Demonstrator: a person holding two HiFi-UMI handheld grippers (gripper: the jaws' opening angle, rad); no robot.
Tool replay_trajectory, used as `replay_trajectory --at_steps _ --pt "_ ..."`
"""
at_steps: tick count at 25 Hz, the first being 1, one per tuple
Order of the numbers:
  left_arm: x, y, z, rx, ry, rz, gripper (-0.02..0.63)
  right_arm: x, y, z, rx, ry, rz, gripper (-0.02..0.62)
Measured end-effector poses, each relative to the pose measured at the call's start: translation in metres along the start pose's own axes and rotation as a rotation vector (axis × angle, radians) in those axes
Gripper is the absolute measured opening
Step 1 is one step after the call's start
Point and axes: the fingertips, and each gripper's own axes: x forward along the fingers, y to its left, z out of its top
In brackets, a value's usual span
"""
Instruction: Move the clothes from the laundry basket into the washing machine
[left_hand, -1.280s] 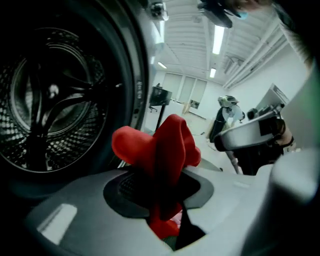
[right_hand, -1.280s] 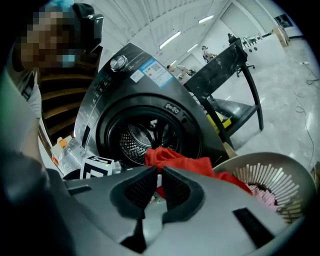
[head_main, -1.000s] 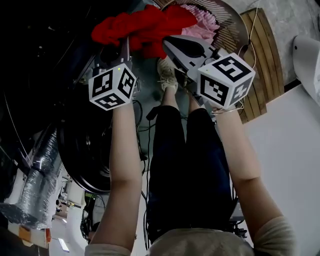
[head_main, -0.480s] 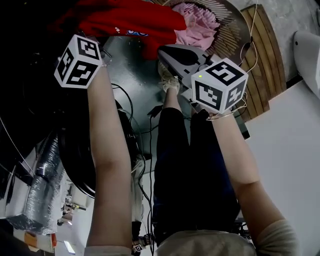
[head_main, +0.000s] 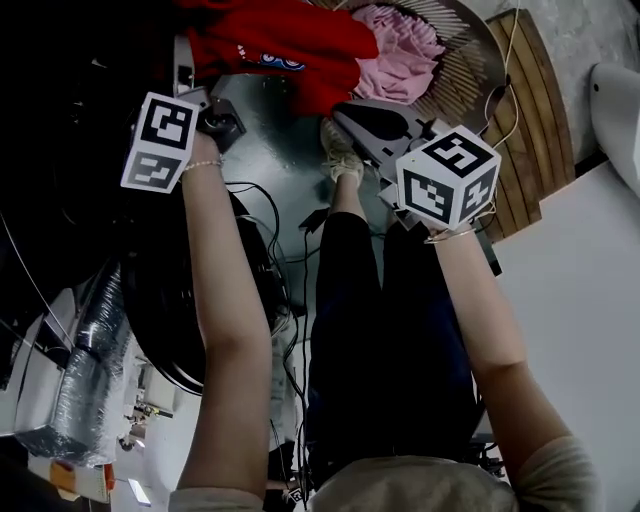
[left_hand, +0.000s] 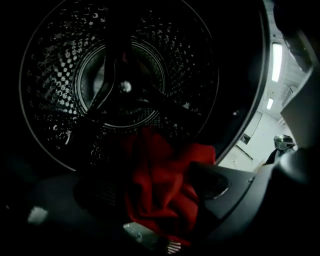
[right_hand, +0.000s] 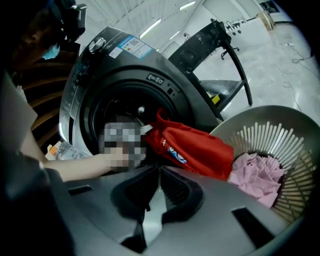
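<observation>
Red garment (right_hand: 192, 147): lying across the door opening of the washing machine (right_hand: 100, 75). Its front end is bunching on the lip of the drum (left_hand: 120, 85) and its tail is hanging outside toward the laundry basket (right_hand: 260, 112).
Long axis: running from the drum mouth out to the basket rim.
Left gripper (left_hand: 140, 177): reaching into the drum mouth with jaws opening wide. Red cloth is sitting between them, and the pads aren't visibly pressing on it.
Right gripper (right_hand: 156, 175): hovering outside between machine and basket, jaws pressed together and holding nothing.
Pink garment (right_hand: 260, 177): sitting in the basket right beside the red tail. Can't tell if they're touching.
Key relation: the left gripper is sitting at the drum end of the garment. The tail is lying ahead of the right jaws, slightly to their right, so the right gripper is nearer that end.
Step (my read): letting the red piece go into the drum, only partly in so far.
Next move (my read): the tail is needing a push or re-grip along that axis into the drum.
Risk: the hanging tail may be dragging the bunched end back over the lip.
</observation>
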Motion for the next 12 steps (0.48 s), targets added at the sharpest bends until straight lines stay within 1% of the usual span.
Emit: replay_trajectory --at_steps 1,3,7,10,12 --pt "-0.008 -0.003 -0.008 -0.005 0.012 -0.011 0.414 -0.001 -0.002 0.001 0.004 -0.001 -0.005 0.021" --pt "-0.022 -0.015 -0.032 0.015 0.057 -0.045 0.414 -0.004 -0.006 0.001 0.009 -0.001 -0.015 0.021" --pt "-0.04 -0.054 -0.107 0.062 0.242 -0.157 0.414 -0.011 -0.019 0.002 0.027 -0.012 -0.044 0.021" --pt "-0.047 -0.078 -0.157 0.075 0.358 -0.208 0.414 -0.014 -0.026 -0.002 0.038 -0.016 -0.057 0.021" --pt "-0.044 -0.089 -0.183 0.092 0.423 -0.228 0.414 -0.015 -0.03 -0.007 0.038 -0.006 -0.061 0.021"
